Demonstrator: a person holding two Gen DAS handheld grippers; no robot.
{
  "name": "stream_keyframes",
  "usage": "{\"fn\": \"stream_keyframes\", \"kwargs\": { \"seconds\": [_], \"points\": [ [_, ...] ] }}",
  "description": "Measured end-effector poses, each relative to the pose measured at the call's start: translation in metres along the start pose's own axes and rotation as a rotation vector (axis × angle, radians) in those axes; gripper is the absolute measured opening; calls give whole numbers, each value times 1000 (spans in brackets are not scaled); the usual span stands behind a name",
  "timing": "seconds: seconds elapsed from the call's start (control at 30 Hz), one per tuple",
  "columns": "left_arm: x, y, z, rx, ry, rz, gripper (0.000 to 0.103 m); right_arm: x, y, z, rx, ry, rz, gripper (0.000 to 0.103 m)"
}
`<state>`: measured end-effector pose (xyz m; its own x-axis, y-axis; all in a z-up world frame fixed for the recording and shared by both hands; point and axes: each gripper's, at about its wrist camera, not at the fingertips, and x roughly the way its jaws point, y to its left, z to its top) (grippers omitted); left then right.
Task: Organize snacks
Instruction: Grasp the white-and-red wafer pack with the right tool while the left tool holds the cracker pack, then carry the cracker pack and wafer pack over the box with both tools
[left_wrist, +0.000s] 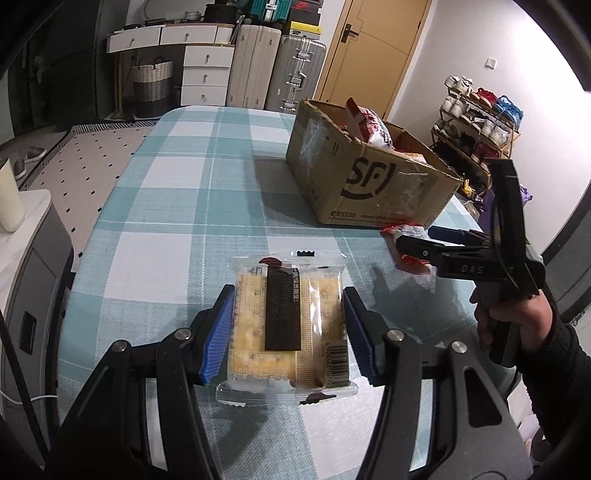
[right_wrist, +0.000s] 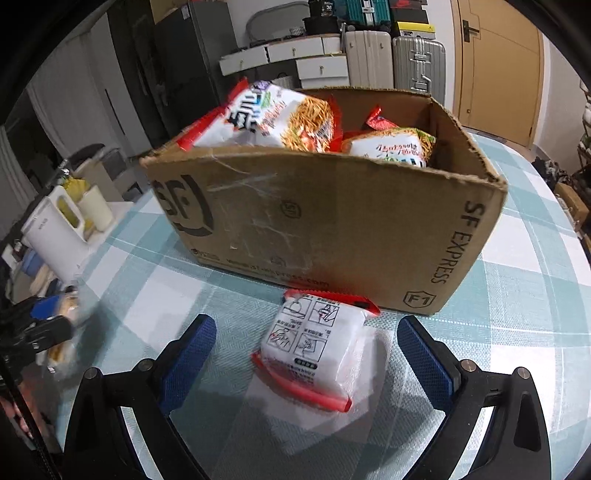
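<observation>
The cracker pack lies between the left gripper, jaws spread beside it. The right gripper, released, straddles the noodle packet; box at 12 o'clock.

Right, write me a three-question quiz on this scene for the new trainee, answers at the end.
1. True or false: the left gripper has its fingers on either side of the cracker pack.
2. Multiple choice: the noodle pack between the right gripper fingers lies
A. inside the box
B. on the tablecloth, in front of the box
C. on the floor
3. Fill in: the box already holds several ____ packs.

Key
1. True; both blue fingers flank it, though a firm grip is not certain.
2. B; it lies on the tablecloth, and the fingers stand apart from it.
3. noodle
</observation>
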<state>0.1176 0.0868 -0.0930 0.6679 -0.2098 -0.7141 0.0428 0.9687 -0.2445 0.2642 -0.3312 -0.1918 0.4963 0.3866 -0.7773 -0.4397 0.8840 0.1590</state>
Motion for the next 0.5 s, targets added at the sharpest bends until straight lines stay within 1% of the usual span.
{"fn": "stream_keyframes", "kwargs": {
  "seconds": [0.07, 0.13, 0.2, 0.23, 0.27, 0.3, 0.33, 0.43, 0.5],
  "points": [
    [-3, 3, -1, -6, -4, 3, 54, 5, 0, 0, 9, 11, -11, 100],
    [-5, 6, -1, -11, -8, 7, 54, 9, 0, 1, 12, 19, -22, 96],
    [-8, 8, -1, -14, -13, 12, 54, 13, 2, 1, 8, 31, -36, 81],
    [-9, 9, -1, -15, -14, 13, 54, 13, 4, 1, -5, 23, -52, 79],
    [-10, 9, -1, -17, -15, 13, 54, 13, 5, 1, -12, 24, -57, 70],
    [-11, 9, -2, -18, -16, 14, 54, 13, 7, 0, -30, 18, -75, 55],
    [-11, 9, -2, -19, -15, 15, 54, 12, 10, -1, -53, 15, -86, 46],
    [-15, 7, -2, -20, -18, 12, 54, 10, 12, -5, -64, 2, -58, 43],
    [-17, 4, -1, -16, -26, 10, 54, 3, 10, -7, -53, -30, -49, 42]
  ]
}}
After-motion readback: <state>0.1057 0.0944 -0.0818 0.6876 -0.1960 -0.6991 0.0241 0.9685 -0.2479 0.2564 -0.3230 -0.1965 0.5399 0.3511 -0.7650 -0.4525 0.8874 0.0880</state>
